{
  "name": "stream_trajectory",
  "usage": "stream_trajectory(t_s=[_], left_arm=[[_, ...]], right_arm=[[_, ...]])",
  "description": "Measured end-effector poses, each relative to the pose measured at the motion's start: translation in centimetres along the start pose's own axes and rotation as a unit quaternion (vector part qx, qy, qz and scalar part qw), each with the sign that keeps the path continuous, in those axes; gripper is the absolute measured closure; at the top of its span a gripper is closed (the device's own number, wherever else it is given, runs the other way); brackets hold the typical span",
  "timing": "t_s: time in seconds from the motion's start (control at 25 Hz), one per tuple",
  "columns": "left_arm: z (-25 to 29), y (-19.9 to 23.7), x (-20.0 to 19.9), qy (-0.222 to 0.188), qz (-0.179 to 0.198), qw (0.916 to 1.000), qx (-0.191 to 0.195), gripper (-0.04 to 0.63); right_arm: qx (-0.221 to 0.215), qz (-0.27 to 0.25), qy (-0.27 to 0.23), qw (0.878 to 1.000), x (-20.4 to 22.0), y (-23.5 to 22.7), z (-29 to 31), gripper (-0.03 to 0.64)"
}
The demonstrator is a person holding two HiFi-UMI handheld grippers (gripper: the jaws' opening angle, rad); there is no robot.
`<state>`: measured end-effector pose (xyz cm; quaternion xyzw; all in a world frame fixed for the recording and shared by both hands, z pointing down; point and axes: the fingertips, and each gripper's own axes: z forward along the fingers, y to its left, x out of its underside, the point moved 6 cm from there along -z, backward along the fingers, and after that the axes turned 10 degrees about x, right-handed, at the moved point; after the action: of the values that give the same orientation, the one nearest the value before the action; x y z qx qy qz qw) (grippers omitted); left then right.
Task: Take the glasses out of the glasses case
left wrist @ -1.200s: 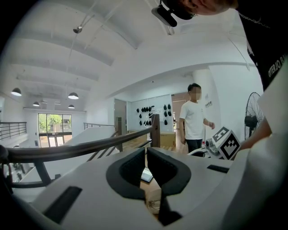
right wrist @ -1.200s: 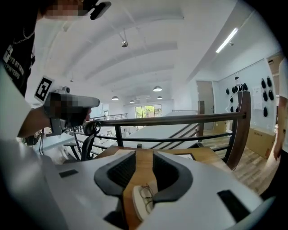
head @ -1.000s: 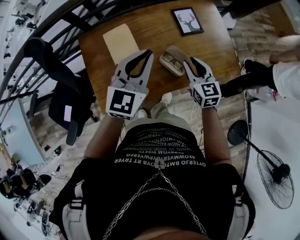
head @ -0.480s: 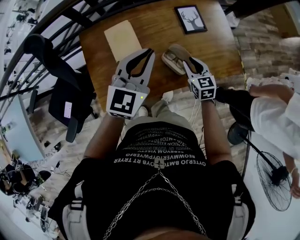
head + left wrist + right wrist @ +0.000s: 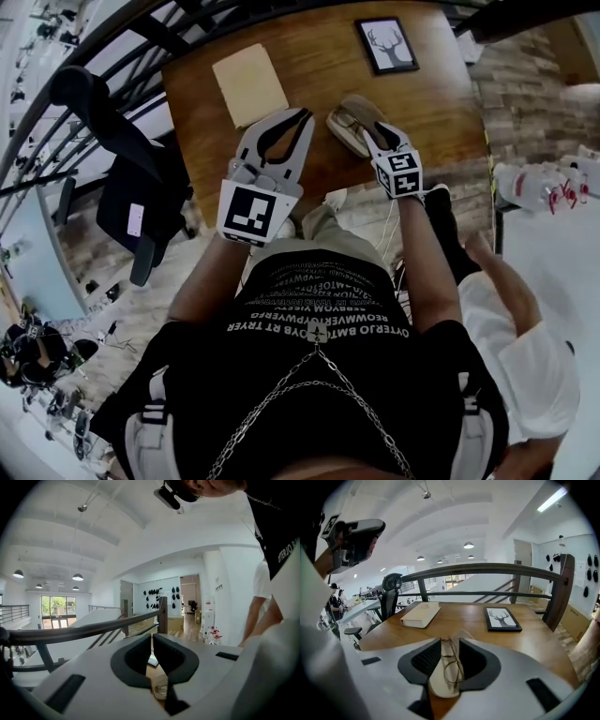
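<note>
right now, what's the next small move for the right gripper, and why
Probably lower the right gripper slightly and close its fingers on the glasses: they lie in the open glasses case, lined up between the open fingers, which don't grip them yet.

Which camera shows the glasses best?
The right gripper view: the glasses lie large and sharp in their open case, between the open jaws of the right tool. The head view shows them tiny; the left gripper view shows only a glimpse at the bottom.

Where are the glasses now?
In the right gripper view the glasses lie in the open glasses case, seen between the right hand-held gripper's open jaws.
</note>
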<state>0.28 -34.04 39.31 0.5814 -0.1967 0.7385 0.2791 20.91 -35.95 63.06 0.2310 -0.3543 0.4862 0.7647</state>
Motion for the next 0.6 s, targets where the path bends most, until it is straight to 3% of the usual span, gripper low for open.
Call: stream_trajectory(t_s=[0.6], left_arm=[[-0.4, -0.6, 0.9, 0.012, -0.004, 0.9999, 0.000, 0.557]], right_arm=[[-0.017, -0.032, 0.072, 0.997, 3.1, 0.3, 5.2, 0.509]])
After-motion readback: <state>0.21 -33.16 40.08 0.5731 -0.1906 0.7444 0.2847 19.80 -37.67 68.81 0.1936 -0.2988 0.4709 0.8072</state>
